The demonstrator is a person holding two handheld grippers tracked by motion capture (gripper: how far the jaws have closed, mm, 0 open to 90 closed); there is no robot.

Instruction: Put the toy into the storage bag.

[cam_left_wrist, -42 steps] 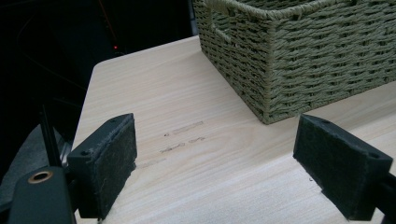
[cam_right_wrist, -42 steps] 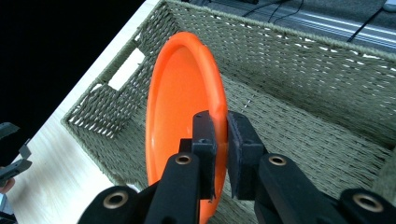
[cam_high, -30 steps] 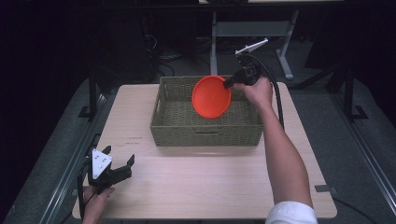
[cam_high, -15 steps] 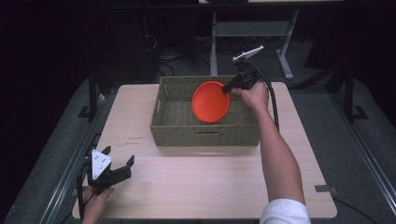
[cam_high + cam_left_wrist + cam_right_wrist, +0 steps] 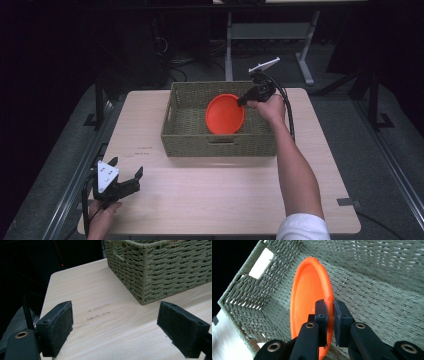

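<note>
An orange plate (image 5: 225, 114) (image 5: 308, 300) hangs tilted on its edge inside the woven basket (image 5: 185, 140) (image 5: 372, 290). My right gripper (image 5: 244, 100) (image 5: 331, 307) is shut on the plate's rim at its upper right, one pad on each face. Whether the plate's lower edge touches the basket floor I cannot tell. My left gripper (image 5: 125, 177) (image 5: 115, 327) rests near the table's front left corner, open, with bare tabletop between its pads (image 5: 58, 325). In the left gripper view the basket's near corner (image 5: 142, 277) stands ahead and to the right.
The light wooden table (image 5: 210, 200) holds the basket at its back middle. A handle slot (image 5: 260, 263) opens in the basket's end wall. Dark floor, cables and a grey stand (image 5: 300, 35) lie beyond the far edge.
My right gripper has carried the orange plate lower and slightly back, deeper into the basket. The left gripper has stayed where it was, open.
</note>
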